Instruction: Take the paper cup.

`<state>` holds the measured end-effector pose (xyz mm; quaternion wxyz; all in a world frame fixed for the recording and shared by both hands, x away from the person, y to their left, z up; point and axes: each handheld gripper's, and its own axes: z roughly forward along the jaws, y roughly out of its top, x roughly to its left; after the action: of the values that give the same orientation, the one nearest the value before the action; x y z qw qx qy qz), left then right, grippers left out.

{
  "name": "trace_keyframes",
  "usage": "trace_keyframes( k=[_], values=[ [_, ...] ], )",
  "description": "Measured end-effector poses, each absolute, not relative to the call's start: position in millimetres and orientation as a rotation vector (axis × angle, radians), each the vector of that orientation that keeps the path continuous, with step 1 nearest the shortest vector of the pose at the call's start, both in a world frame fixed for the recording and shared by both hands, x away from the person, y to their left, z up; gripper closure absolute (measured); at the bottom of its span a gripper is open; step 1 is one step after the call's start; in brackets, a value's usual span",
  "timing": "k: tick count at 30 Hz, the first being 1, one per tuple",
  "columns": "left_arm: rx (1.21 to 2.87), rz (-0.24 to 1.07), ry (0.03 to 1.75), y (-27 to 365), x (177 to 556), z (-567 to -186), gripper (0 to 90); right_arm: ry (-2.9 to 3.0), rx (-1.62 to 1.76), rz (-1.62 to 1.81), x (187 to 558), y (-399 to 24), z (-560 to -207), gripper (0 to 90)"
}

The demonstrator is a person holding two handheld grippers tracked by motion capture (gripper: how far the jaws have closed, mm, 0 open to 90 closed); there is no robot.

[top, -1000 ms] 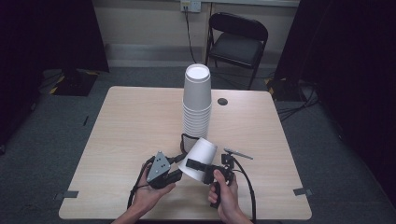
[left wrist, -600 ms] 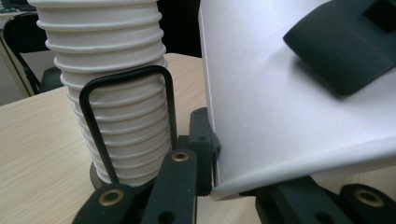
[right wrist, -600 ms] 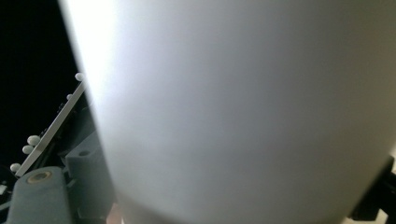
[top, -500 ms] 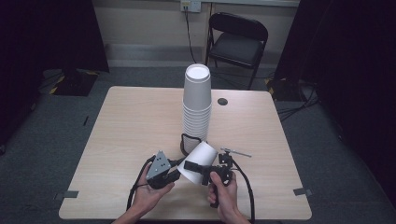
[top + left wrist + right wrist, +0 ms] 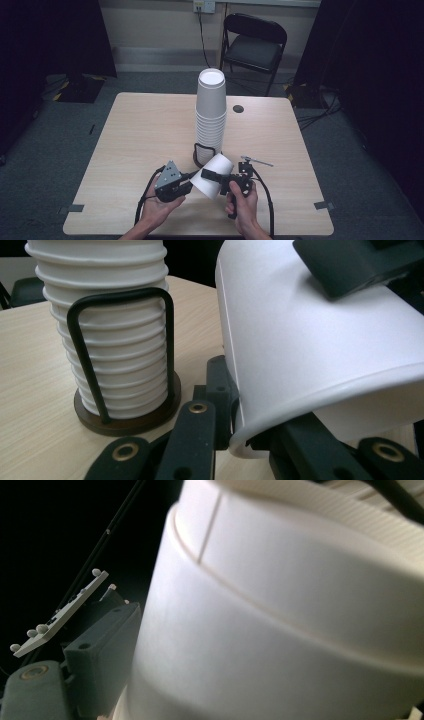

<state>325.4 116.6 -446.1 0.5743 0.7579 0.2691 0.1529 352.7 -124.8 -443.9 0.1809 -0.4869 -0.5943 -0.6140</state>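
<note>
Single white paper cup [image 5: 212,175], tilted, lower centre of the high view, above the tabletop [image 5: 130,130]. Left gripper [image 5: 189,181] clamps its rim; right gripper [image 5: 209,174] clamps its side wall. Behind it: tall cup stack [image 5: 211,112] in a black wire holder [image 5: 203,153], frame centre.

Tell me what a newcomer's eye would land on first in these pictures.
First, the tall stack of white cups standing upside down in a black wire holder near the middle of the table. Next, the single white cup held tilted between both grippers at the near edge: the left gripper pinches its rim, the right gripper clamps its body. Behind the table stands a black folding chair.
</note>
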Motion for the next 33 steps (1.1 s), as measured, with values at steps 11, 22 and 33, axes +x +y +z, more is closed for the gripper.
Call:
trace_keyframes(
  k=[11,22,33],
  values=[
    [1.865,0.264,0.686,123,325,-443,84.7,-1.724,-1.488,-1.804,364,-149,-440,13.0],
    [1.930,0.183,0.718,131,330,-436,84.8,-1.879,-1.532,-1.881,364,-163,-433,12.7],
    [2.014,0.215,0.796,148,338,-419,84.9,-2.082,-1.315,-1.944,362,-171,-427,12.9]
  ],
)
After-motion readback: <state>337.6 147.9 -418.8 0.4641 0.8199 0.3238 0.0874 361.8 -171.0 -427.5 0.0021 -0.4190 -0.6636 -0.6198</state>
